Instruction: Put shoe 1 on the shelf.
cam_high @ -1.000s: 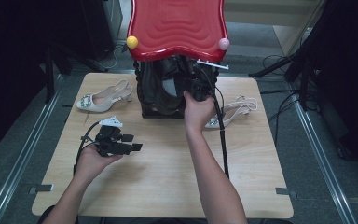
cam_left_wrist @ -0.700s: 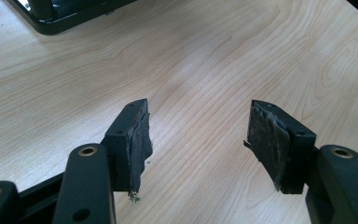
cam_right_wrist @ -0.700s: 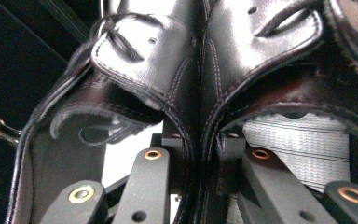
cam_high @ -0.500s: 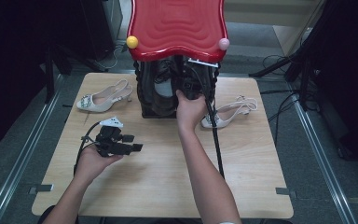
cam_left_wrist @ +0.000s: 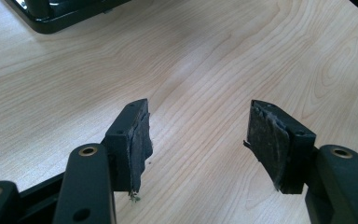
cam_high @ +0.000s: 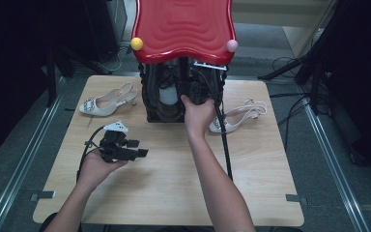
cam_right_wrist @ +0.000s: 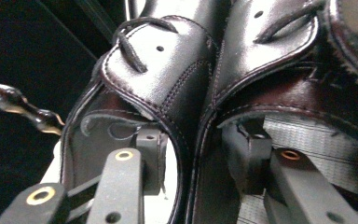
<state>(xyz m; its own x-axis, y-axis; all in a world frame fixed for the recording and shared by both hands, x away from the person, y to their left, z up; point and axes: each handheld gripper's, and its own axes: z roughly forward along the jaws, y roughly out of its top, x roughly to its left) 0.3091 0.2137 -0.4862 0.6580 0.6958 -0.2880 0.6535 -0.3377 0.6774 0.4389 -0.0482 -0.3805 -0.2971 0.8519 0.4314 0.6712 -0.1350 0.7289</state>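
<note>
Black leather shoes (cam_right_wrist: 200,88), 2 of them side by side, sit in the dark rack (cam_high: 166,99) under its red top (cam_high: 183,29). Right tool (cam_right_wrist: 196,158) has 1 jaw inside each shoe, just been opening, gripping nothing. Left tool (cam_left_wrist: 196,140) rests open over the table (cam_left_wrist: 214,60).

glossy black leather shoes (cam_right_wrist: 177,88), matt pale wood table (cam_high: 174,193)

Glossy black lace-up shoes (cam_right_wrist: 182,93); red, ripple-patterned rack top (cam_high: 183,26); yellow knob (cam_high: 136,43) and pink knob (cam_high: 232,45); seemingly cream sandals (cam_high: 107,100); light woodgrain table (cam_high: 174,183).
</note>
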